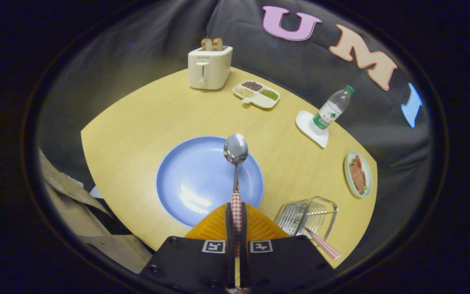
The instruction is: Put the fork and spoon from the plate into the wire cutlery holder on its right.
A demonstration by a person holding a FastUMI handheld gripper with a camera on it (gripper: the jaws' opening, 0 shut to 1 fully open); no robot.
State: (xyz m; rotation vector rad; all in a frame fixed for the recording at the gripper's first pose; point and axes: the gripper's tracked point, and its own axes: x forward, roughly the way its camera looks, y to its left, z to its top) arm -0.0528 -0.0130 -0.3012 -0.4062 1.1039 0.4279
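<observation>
Steel bowl pointing straight ahead, the spoon (236,163) stood clamped by its checked handle between the closed fingers of the gripper (236,220) above the blue plate (190,179), the wire cutlery holder (306,216) waiting just right near the table's (137,122) front edge, a checked handle already resting in it.

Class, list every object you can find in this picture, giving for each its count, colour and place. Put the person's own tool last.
Table: one, pale wood.
Plate: one, blue, just ahead of the fingers.
Spoon: one, silver bowl, checked handle, held above the plate.
Wire cutlery holder: one, metal, right of the plate.
Checked handle: one, red-white, sticking out of the holder.
Toaster: one, cream, far edge.
Divided tray: one, white, beside the toaster.
Bottle: one, clear, on a white coaster.
Small dish: one, greenish, far right.
Hand-held gripper: one, shut on the spoon's handle.
</observation>
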